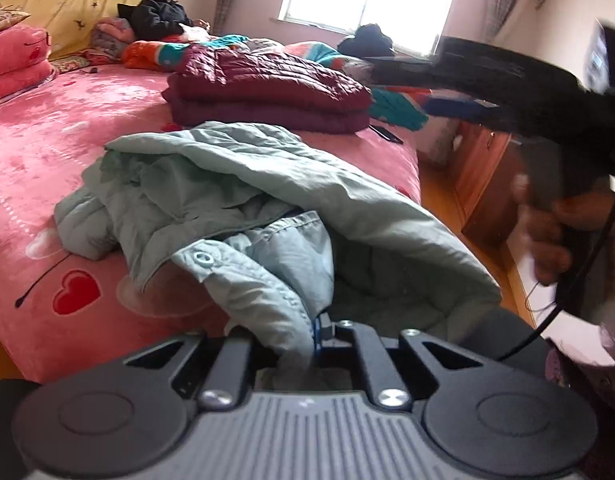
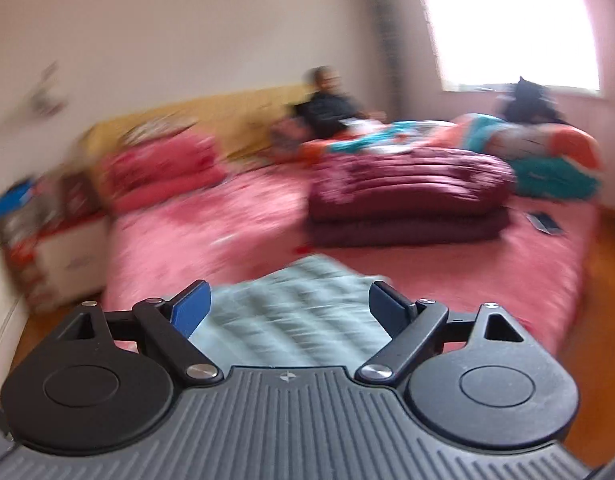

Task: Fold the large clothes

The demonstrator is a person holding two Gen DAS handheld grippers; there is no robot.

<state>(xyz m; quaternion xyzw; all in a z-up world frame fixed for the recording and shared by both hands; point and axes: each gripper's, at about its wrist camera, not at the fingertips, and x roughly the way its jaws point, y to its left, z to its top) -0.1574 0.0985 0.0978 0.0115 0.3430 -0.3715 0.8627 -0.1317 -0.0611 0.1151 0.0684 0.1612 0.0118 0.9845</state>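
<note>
Left wrist view: my left claw point(image 1: 307, 340) is clamped tight on a fold of the grey-green coat point(image 1: 235, 200), which lies rumpled on the pink bed point(image 1: 47, 152). A folded maroon coat point(image 1: 267, 92) sits farther back. My right hand point(image 1: 547, 240) shows at the right edge, blurred.

Right wrist view: blurry, but my right claw point(image 2: 289, 312) stands wide, nothing between the pads point(image 2: 191, 308), above the coat's near end.
</note>
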